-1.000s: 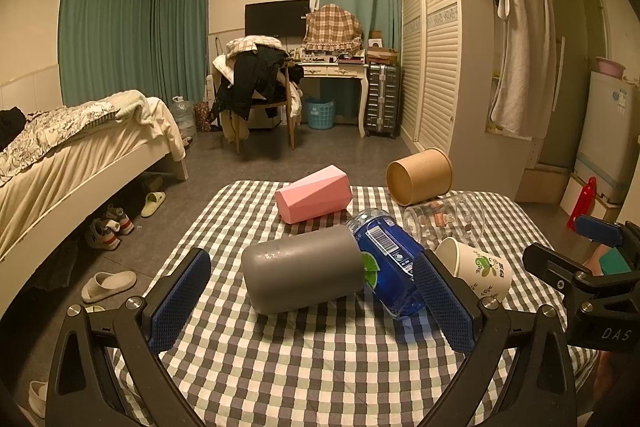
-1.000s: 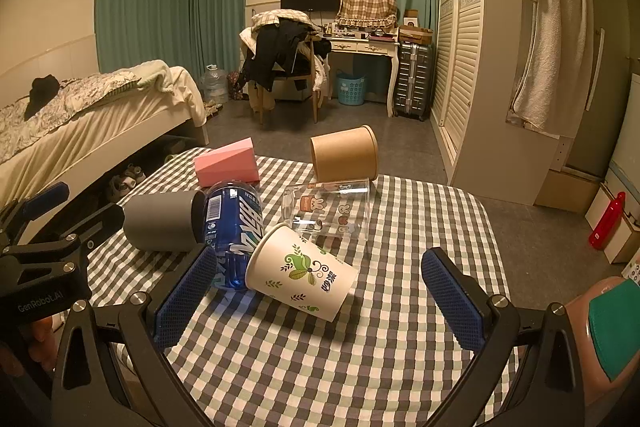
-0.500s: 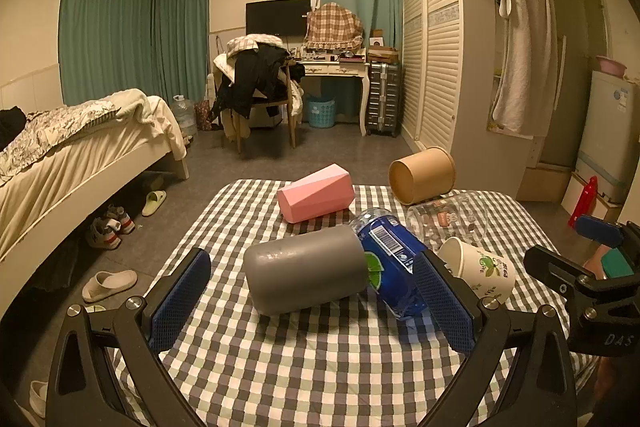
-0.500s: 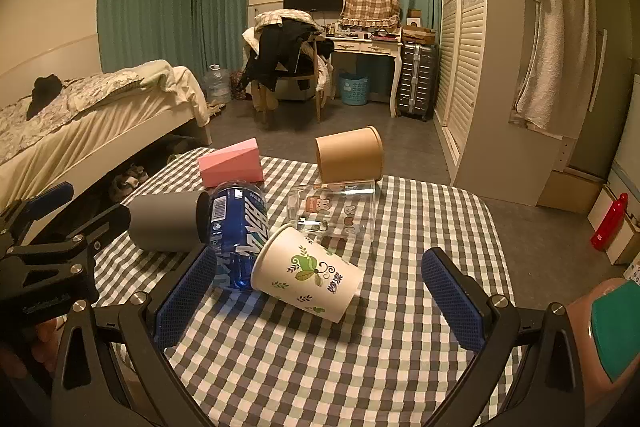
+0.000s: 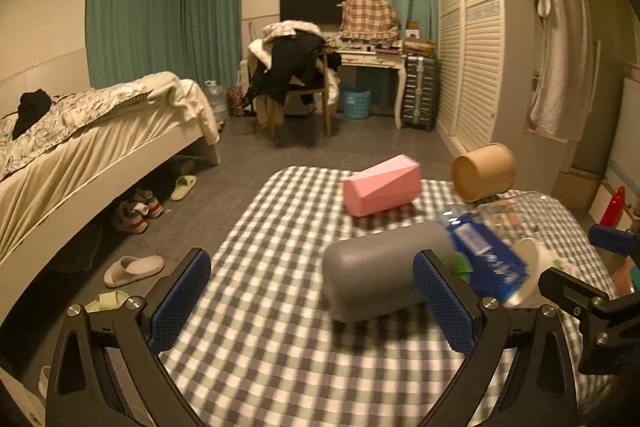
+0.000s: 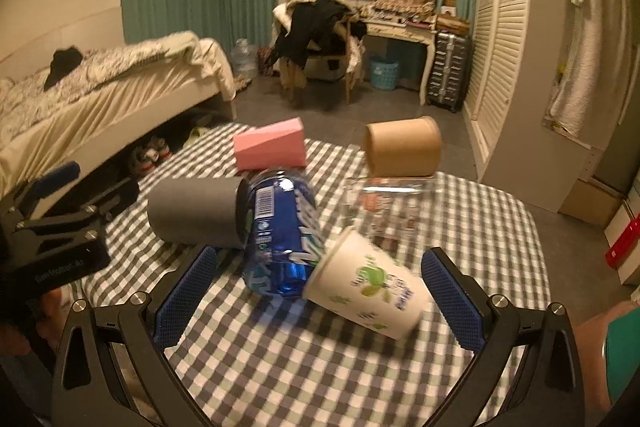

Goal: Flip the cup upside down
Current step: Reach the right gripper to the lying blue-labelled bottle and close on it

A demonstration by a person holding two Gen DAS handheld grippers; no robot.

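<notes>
Several cups lie on their sides on a checked tablecloth (image 6: 280,367). A white paper cup with green leaf print (image 6: 366,285) lies between my right gripper's open fingers (image 6: 320,291), mouth to the upper left. A grey cup (image 5: 376,277) lies just ahead of my open left gripper (image 5: 316,297), close to its right finger (image 5: 440,299); it also shows in the right wrist view (image 6: 192,213). Behind lie a blue cup (image 6: 280,227), a clear glass (image 6: 388,207), a brown paper cup (image 6: 402,147) and a pink cup (image 6: 270,145).
The table's left edge drops to a floor with slippers (image 5: 134,269). A bed (image 5: 80,139) stands on the left, a wardrobe (image 5: 480,47) on the right. My left gripper's body (image 6: 52,247) shows at the left of the right wrist view.
Both grippers have moved forward toward the cups. The right one now has the white leaf cup between its fingers. The left view has swung left, putting the grey cup by its right finger.
</notes>
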